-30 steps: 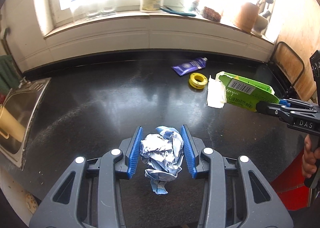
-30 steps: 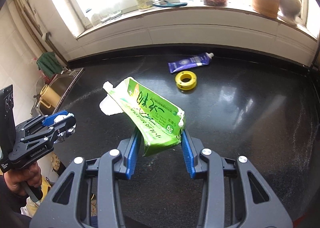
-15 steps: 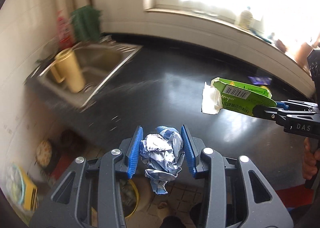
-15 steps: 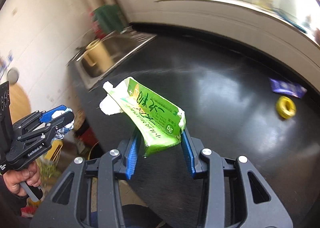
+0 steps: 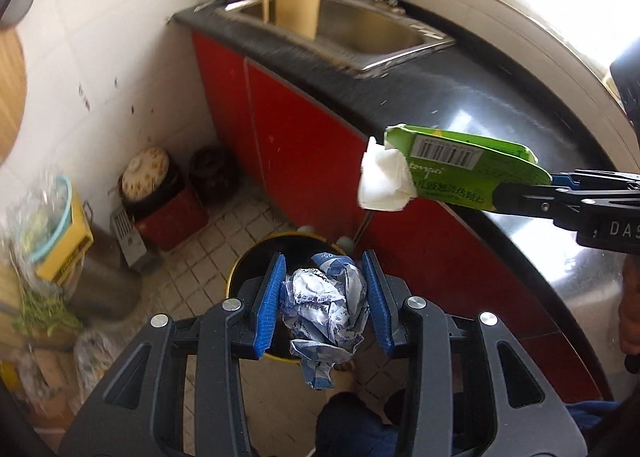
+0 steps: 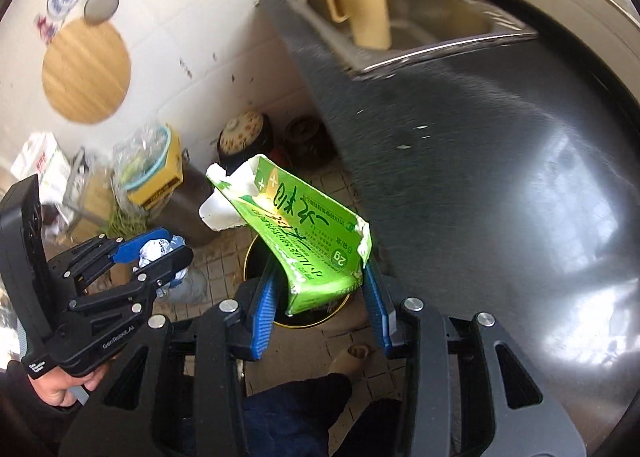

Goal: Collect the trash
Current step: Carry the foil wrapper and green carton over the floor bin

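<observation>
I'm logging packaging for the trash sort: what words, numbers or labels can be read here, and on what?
"2g": green carton, beside large upside-down characters.
"DAS", cut off: right gripper body.
"GenRobot.AI": left gripper body.
Barcode digits and fine print on the carton, and print on the crumpled wrapper: too small to read.

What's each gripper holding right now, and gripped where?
Left gripper: crumpled paper wad, pinched across its middle. Right gripper: green carton, clamped at its lower end.

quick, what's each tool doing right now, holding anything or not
Left tool: closed on the crumpled blue-and-white wrapper.
Right tool: closed on the green carton, white tissue sticking out of its torn top.
</observation>
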Tool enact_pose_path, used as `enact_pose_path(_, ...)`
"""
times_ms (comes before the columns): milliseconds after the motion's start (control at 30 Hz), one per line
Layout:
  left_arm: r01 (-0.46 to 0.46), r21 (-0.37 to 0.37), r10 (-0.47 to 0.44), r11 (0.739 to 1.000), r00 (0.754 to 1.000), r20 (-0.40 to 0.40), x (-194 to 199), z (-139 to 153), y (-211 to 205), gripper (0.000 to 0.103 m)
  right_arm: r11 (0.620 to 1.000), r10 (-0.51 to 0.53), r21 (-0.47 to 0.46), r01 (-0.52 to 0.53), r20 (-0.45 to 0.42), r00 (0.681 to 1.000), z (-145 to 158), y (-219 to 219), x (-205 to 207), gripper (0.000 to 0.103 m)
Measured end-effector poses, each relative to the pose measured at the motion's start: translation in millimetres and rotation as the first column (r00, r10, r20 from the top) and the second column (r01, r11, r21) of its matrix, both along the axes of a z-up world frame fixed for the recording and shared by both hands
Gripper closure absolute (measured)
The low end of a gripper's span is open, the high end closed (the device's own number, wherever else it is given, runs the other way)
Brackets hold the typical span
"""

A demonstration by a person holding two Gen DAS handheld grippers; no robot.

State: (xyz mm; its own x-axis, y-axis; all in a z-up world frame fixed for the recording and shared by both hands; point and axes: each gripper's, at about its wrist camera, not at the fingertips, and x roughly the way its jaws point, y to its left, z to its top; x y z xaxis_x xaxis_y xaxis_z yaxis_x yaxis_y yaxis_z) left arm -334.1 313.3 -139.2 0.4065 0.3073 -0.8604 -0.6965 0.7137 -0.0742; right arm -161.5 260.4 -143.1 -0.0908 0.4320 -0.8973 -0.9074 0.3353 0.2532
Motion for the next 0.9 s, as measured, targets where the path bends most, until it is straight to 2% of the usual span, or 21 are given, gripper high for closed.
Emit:
enact_pose_path(33, -0.012, -0.024, 0.012, 1.0, 1.0, 0.002, -5.7, -10.7, 4.9, 0.064, 1.0, 0.015, -0.016, -0.015, 0.001, 1.0, -9.1, 8.2, -7.0, 0.063)
enact_pose_path(200, -0.015, -0.048, 0.014, 0.999, 1.0, -0.016, -14.6, -54.9, 14.8, 0.064, 0.992, 0.076, -0.101, -0.074, 0.017, 0.997, -54.0, 41.5, -32.5, 0.063)
enact_pose_path(467, -0.027, -0.098, 0.019, 0.995, 0.997, -0.073, -17.3, -129.1, 35.3, 0.064, 0.972, 0.127, -0.202, -0.12, 0.019, 0.992, -126.7, 71.5, -45.6, 0.063)
enact_pose_path(667, -0.041, -0.137, 0.03, 0.99, 0.996, -0.08, -15.9, -168.1, 45.1, 0.064, 0.954, 0.155, -0.262, -0.145, 0.019, 0.988, -172.2, 88.3, -45.7, 0.062)
enact_pose_path(900, -0.041, -0.163, 0.029, 0.986, 0.996, -0.079, -7.1, -199.5, 51.9, 0.063, 0.939, 0.191, -0.295, -0.178, 0.017, 0.981, -202.7, 99.6, -42.1, 0.062)
